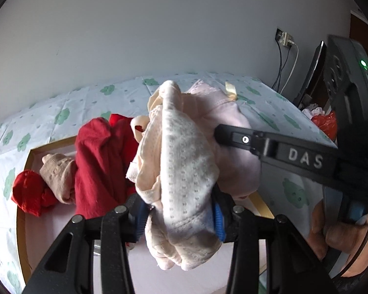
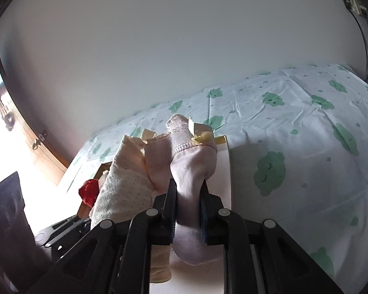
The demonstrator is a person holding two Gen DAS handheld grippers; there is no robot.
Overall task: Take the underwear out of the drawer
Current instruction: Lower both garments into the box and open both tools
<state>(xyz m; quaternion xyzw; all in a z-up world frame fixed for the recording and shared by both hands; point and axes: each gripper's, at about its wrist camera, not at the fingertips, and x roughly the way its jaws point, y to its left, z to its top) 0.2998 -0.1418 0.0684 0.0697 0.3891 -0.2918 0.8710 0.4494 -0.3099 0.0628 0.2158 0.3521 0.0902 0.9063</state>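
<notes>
My left gripper [image 1: 180, 218] is shut on a cream dotted pair of underwear [image 1: 181, 152], which bunches up between its blue pads above the drawer [image 1: 22, 220]. My right gripper [image 2: 187, 196] is shut on a pale pink pair [image 2: 193, 161] with a yellow bow. In the left wrist view the right gripper [image 1: 220, 134] reaches in from the right, its finger buried in the pink pair [image 1: 230, 122]. The two garments touch each other. In the drawer lie a large red garment [image 1: 103, 161], a beige one [image 1: 59, 174] and a small red one [image 1: 29, 193].
The wooden-rimmed drawer rests on a bed sheet [image 2: 306, 147] printed with green clouds. A wall socket with cables [image 1: 285, 39], a dark screen [image 1: 314, 71] and a red bag [image 1: 326, 122] are at the right. A hand [image 1: 336, 235] holds the right gripper. A wooden door [image 2: 36, 147] stands at the left.
</notes>
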